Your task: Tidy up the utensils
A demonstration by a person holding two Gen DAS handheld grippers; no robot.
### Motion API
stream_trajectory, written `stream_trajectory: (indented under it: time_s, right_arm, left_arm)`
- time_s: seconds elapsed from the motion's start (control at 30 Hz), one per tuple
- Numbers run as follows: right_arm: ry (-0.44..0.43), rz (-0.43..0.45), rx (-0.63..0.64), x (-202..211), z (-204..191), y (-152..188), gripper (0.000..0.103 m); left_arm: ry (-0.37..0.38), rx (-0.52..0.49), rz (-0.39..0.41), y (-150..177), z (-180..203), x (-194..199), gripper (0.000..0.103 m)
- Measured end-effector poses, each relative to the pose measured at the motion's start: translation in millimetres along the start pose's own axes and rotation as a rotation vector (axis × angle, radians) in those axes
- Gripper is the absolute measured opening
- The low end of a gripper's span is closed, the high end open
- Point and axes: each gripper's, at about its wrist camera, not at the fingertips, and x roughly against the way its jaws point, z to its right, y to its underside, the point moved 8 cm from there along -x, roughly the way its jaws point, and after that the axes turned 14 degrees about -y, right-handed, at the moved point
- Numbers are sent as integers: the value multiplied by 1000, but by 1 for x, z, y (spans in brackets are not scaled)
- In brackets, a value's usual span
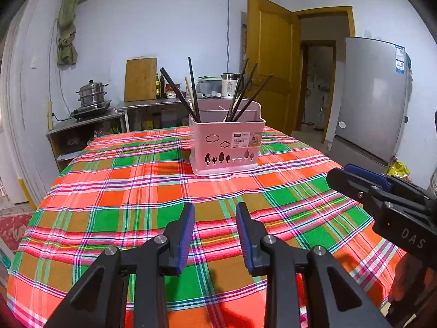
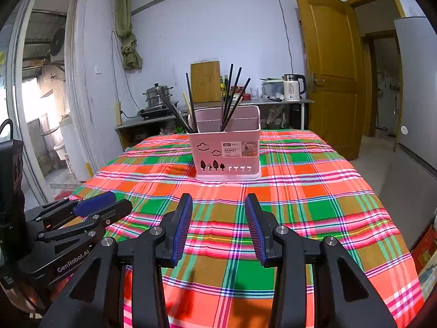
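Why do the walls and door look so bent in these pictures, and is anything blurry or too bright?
Left wrist view: fisheye bends the door and fridge, corners go black; the basket is sharp. Right wrist view: same curving, daylight through the left doorway is washed out, and the right claw casts soft shadows on the tablecloth.

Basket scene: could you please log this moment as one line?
basket: upright on table | chopsticks: standing in basket | left tool: open, empty | right tool: open, empty
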Motion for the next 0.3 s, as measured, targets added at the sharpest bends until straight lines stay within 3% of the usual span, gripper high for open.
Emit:
stream_trajectory:
  time_s: [0.3]
  right_arm:
    - [0, -3, 1, -2, 2, -1, 41]
  left_arm:
    - [2, 5, -14, 3, 0, -3, 31]
